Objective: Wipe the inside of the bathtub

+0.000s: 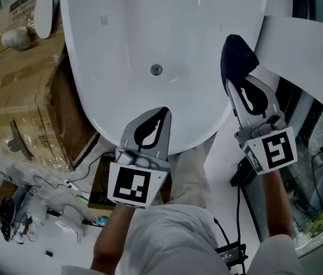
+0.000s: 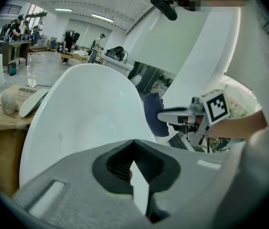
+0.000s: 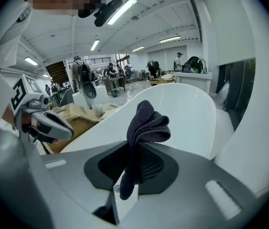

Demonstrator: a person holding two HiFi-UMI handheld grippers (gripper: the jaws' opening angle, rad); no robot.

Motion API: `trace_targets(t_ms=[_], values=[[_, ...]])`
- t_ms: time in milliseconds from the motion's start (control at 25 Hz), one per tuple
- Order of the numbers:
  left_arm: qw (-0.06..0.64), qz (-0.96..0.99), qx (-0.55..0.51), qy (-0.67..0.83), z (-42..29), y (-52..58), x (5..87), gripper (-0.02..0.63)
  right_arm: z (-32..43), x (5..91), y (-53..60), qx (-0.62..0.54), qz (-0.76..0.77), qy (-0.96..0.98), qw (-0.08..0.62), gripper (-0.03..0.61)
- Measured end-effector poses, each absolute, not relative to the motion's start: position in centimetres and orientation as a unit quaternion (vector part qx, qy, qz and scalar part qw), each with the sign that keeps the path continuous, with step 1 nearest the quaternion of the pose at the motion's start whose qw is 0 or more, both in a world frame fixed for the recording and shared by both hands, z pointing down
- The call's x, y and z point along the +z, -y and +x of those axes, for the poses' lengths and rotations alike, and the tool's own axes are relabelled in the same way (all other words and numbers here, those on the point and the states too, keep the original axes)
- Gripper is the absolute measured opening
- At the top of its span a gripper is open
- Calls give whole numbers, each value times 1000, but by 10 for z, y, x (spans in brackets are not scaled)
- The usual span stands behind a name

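The white bathtub (image 1: 150,27) fills the head view, with its round drain (image 1: 156,69) near the middle. My right gripper (image 1: 234,80) is shut on a dark blue cloth (image 1: 237,56), held over the tub's right rim. In the right gripper view the cloth (image 3: 146,123) bunches up out of the shut jaws (image 3: 133,146), above the tub (image 3: 191,113). My left gripper (image 1: 163,114) hangs over the near rim, shut with nothing in it (image 2: 134,144). The left gripper view shows the tub (image 2: 87,113), the right gripper (image 2: 165,114) and the cloth (image 2: 152,113).
Wrapped cardboard boxes (image 1: 30,96) stand against the tub's left side. Cables and small items (image 1: 30,205) litter the floor at lower left. A white panel (image 1: 304,44) and a glass tank with plants (image 1: 322,211) lie to the right. People stand far back in the hall (image 2: 96,46).
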State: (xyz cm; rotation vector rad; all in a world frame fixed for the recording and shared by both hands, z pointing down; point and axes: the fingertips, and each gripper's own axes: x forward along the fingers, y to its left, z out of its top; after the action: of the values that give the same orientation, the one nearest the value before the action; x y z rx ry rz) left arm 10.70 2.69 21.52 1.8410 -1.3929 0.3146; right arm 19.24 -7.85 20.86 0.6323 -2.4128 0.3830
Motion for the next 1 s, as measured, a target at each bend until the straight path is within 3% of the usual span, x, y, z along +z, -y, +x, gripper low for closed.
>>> trace_targets(t_ms=[1000], values=[[432,695,95,567,90,-13,307,-2,181,327,134,115,227,893,372,54]])
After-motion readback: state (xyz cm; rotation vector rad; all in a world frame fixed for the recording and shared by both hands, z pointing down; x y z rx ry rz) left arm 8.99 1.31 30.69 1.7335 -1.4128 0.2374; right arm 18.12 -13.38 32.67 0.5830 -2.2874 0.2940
